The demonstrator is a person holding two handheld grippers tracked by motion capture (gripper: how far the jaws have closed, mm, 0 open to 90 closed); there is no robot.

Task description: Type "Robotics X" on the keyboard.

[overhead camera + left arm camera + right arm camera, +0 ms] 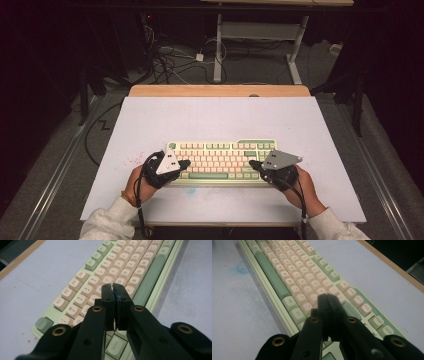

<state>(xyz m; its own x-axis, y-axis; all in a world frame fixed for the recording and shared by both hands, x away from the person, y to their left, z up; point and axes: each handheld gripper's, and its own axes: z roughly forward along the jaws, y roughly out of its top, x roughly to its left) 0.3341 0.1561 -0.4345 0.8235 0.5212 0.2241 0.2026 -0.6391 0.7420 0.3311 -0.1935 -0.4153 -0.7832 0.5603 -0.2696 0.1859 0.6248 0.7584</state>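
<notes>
A pale green keyboard (pixel 222 161) with cream and green keys lies near the front of the white table top (pixel 215 117). My left gripper (pixel 186 163) hovers over the keyboard's left end, jaws shut with nothing between them; in the left gripper view the gripper (pixel 113 287) is above the letter keys of the keyboard (pixel 125 267). My right gripper (pixel 251 163) is over the keyboard's right part, also shut and empty; in the right gripper view the gripper (pixel 326 296) is above the keys of the keyboard (pixel 294 272) near the Alt and Fn keys.
A wooden strip (pixel 220 90) runs along the table's far edge. Beyond it stand a desk frame (pixel 260 35) and loose cables (pixel 170 62) on the floor. A faint blue smudge (pixel 242 268) marks the table in front of the keyboard.
</notes>
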